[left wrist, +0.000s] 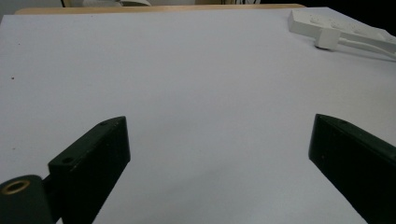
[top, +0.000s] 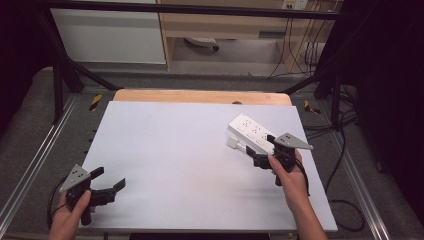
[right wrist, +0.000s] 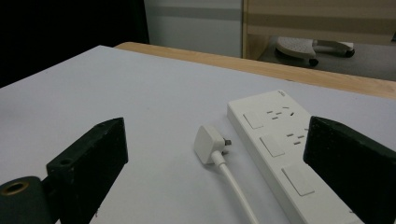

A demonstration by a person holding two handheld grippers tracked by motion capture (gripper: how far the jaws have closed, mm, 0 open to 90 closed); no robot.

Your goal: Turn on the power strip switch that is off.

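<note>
A white power strip (top: 251, 131) lies flat on the white table top (top: 190, 165), near the right edge and toward the far right corner, set at a slant to that edge. Its white plug (right wrist: 208, 143) lies on the surface just beside the strip's left side, prongs turned toward the strip, with the white cord (right wrist: 236, 187) trailing back toward the near edge.

The right gripper (top: 261, 152), held in the person's right hand (top: 290, 177), hovers at the near end of the strip; its jaws stand wide apart, released, with plug and cord in the gap between them and nothing grasped.

The left gripper (top: 111, 181), in the left hand (top: 70, 215), sits near the near left corner, jaws spread over bare surface, well apart from the strip.
</note>
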